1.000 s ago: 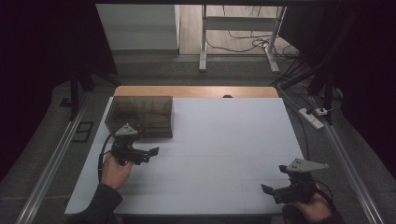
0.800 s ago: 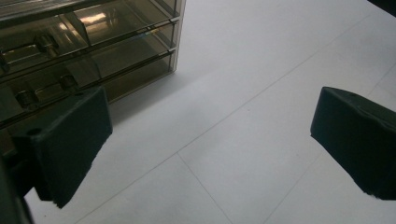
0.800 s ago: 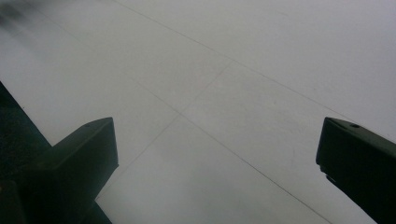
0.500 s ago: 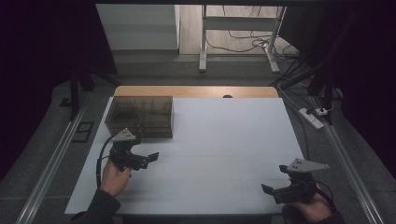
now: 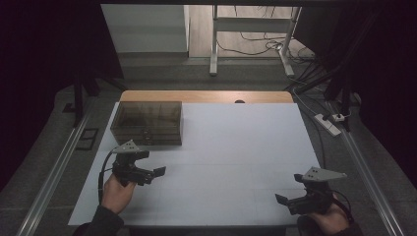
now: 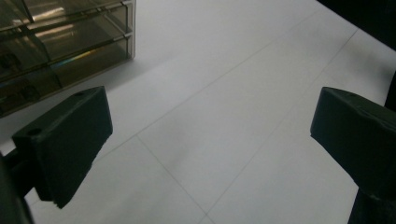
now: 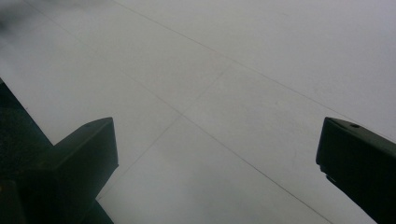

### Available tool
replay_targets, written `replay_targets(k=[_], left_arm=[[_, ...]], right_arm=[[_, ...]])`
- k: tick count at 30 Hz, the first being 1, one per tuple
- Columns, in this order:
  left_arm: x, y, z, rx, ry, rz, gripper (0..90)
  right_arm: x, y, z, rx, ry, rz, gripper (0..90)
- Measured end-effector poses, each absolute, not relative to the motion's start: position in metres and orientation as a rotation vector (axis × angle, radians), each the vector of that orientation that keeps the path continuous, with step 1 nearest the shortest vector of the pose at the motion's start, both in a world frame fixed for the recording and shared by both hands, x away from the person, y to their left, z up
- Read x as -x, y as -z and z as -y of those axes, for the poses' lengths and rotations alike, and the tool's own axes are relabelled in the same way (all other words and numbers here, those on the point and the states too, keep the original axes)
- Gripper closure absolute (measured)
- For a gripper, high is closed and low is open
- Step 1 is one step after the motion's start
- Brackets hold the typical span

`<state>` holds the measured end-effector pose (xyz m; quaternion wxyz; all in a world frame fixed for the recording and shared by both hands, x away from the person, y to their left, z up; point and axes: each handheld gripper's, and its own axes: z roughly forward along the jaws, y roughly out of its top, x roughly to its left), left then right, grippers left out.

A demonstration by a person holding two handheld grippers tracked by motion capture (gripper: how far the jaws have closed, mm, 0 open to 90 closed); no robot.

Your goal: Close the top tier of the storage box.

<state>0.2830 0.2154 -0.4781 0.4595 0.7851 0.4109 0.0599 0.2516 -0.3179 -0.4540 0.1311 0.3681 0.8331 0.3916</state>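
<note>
Left gripper [image 5: 156, 173] has been drawn back toward the near table [image 5: 236, 147] edge; right gripper [image 5: 284, 200] unchanged. Both jaws spread, nothing held. Drawer box [image 5: 147, 123] sits just beyond left gripper; its drawer fronts [image 6: 56, 51] are seen in left gripper view.

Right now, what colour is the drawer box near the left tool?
The drawer box is see-through smoky brown, clearest in the left gripper view.

The drawer box [image 5: 146, 122] looks like smoky, glossy, see-through plastic. The bench [image 5: 236, 162] top is white, matt and smooth, with a wood strip [image 5: 206, 96] at its far edge.
</note>
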Motion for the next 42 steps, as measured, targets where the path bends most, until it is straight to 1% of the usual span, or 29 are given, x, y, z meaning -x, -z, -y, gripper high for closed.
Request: replay_targets(k=[10, 15, 30, 42], left_arm=[[-0.268, 0.473, -0.219, -1.938, -0.186, -1.011, 0.0], [-0.261, 0.473, -0.220, -1.946, -0.180, -1.006, 0.0], [-0.245, 0.471, -0.225, -1.956, -0.213, -1.042, 0.0], [-0.233, 0.472, -0.236, -1.929, -0.215, -1.062, 0.0]], right_arm=[[-0.252, 0.454, 0.318, -1.074, -1.141, -2.416, 0.0], [-0.252, 0.454, 0.318, -1.074, -1.136, -2.418, 0.0], [-0.251, 0.454, 0.318, -1.070, -1.131, -2.418, 0.0], [-0.252, 0.454, 0.318, -1.075, -1.138, -2.415, 0.0]])
